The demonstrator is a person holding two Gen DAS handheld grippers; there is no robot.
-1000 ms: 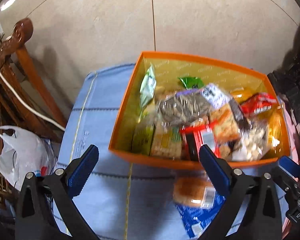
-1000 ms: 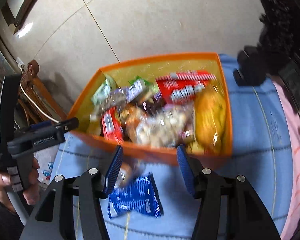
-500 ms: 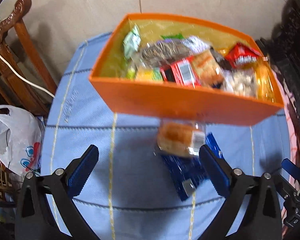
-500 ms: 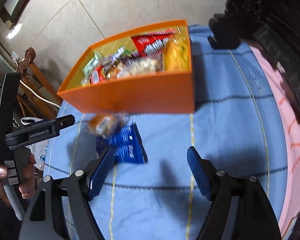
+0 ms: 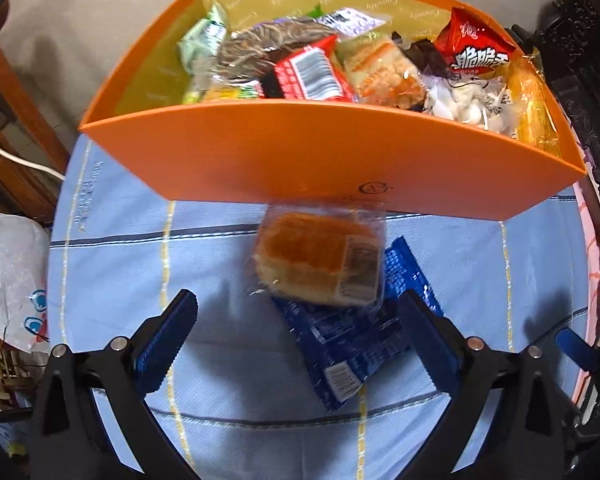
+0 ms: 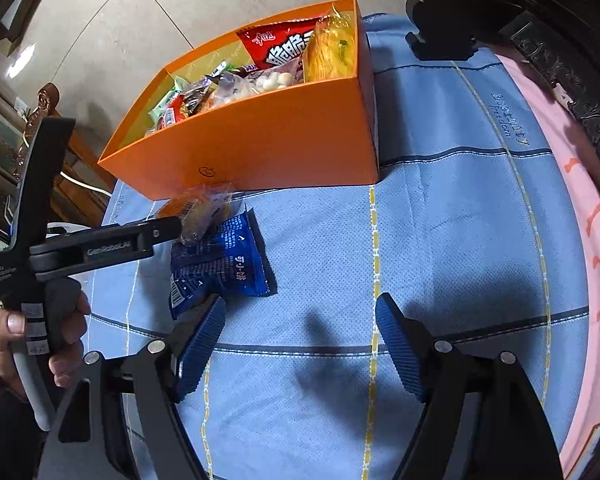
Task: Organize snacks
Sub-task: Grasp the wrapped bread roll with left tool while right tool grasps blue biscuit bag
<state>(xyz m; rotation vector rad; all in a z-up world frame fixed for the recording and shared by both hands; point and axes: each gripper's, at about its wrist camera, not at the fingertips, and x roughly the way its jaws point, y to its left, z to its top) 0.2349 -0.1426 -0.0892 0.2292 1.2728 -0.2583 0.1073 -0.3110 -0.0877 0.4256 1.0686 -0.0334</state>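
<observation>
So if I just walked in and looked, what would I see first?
Probably the big orange box at the far side of the blue tablecloth, stuffed with snack packets, a red bag sticking up at one end. Right in front of it, outside the box, a wrapped bun lies partly on top of a blue snack packet. The left gripper hangs open just above those two.

The box (image 5: 340,160) is orange outside, yellow-gold inside. The cloth (image 6: 440,240) is light blue with dark and yellow stripes. One packet (image 6: 224,264) is dark blue; the bun (image 5: 312,260) is golden-brown. The gripper pads (image 6: 400,352) are blue.
</observation>
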